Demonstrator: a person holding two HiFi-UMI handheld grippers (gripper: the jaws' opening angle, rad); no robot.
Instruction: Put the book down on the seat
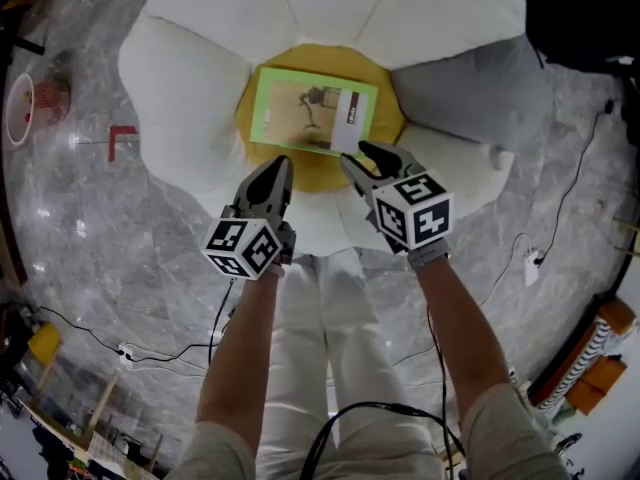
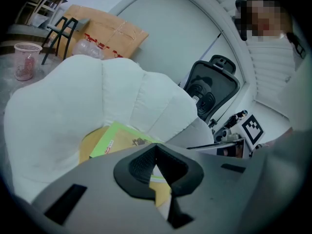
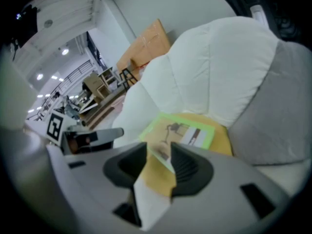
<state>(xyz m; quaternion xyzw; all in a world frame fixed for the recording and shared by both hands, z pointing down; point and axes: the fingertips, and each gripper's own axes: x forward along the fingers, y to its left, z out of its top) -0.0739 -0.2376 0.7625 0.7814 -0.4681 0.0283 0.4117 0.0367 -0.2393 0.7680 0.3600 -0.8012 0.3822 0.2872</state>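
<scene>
A green-framed book (image 1: pixel 310 113) lies flat on the yellow centre (image 1: pixel 312 171) of a white flower-shaped seat (image 1: pixel 190 68). My right gripper (image 1: pixel 358 153) is at the book's near right corner. In the right gripper view the jaws (image 3: pixel 158 152) stand apart, with the near edge of the book (image 3: pixel 187 130) in the gap and no pad pressing on it. My left gripper (image 1: pixel 280 163) hovers just short of the book's near left edge, its tips meeting with nothing held. The left gripper view shows the book (image 2: pixel 119 140) beyond the shut tips (image 2: pixel 156 147).
A grey petal (image 1: pixel 470 88) of the seat lies to the right. A pink basket (image 2: pixel 25 57), a cardboard box (image 2: pixel 114 33) and a black office chair (image 2: pixel 212 89) stand around it. Cables (image 1: pixel 560 218) run over the marble floor, which has a red corner mark (image 1: pixel 120 140).
</scene>
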